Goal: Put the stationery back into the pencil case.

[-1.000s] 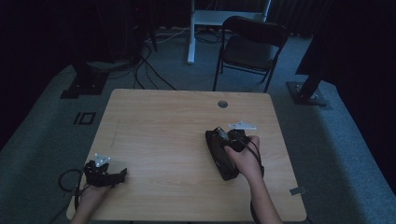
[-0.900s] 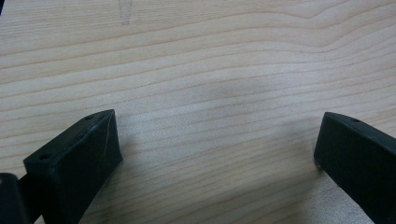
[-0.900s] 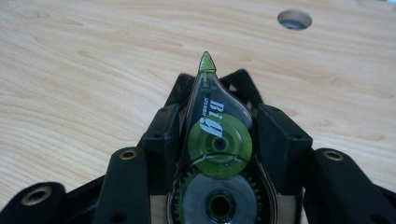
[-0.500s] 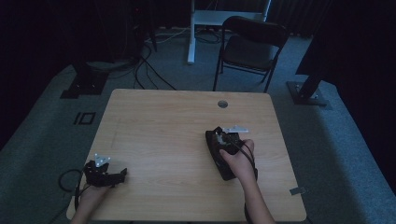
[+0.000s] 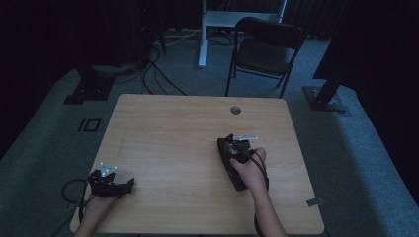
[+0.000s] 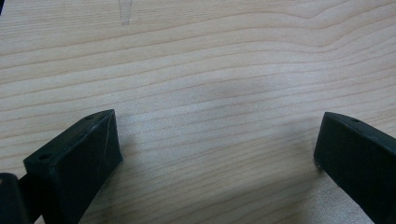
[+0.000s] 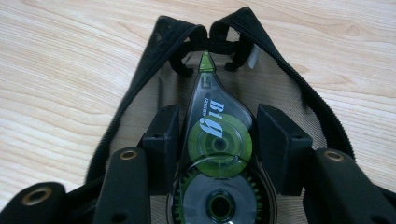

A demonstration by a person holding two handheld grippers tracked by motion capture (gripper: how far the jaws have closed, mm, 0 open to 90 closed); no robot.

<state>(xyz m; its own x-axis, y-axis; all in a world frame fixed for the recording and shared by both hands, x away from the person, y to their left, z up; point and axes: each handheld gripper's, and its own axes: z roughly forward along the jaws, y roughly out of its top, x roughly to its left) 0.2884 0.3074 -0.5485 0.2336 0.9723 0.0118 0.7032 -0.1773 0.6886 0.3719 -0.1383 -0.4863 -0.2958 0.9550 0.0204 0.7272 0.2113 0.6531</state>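
While the wooden bench point(image 5: 178, 148) spans the middle of the high view, most of its top lies bare, with free room across the centre and upper left of the frame; its far edge carries a small round grommet point(image 5: 235, 110) toward the upper right, and a folding chair point(image 5: 264, 52) stands on the floor beyond that edge. A black mesh pouch point(image 7: 140, 100) lies at the right of centre on the bench, well inside the right edge, its zipped mouth spread open in the right gripper view. The right tongs point(image 7: 219, 140) point down into that mouth, and a correction tape dispenser point(image 7: 217, 135) with green wheels sits between their two black jaws, its tip aimed at the pouch's far end at the top of the frame; the jaws close on its sides and grip it. The left tongs point(image 6: 217, 149) rest at the lower left of the high view, near the bench's near edge, with jaws spread wide over bare wood.
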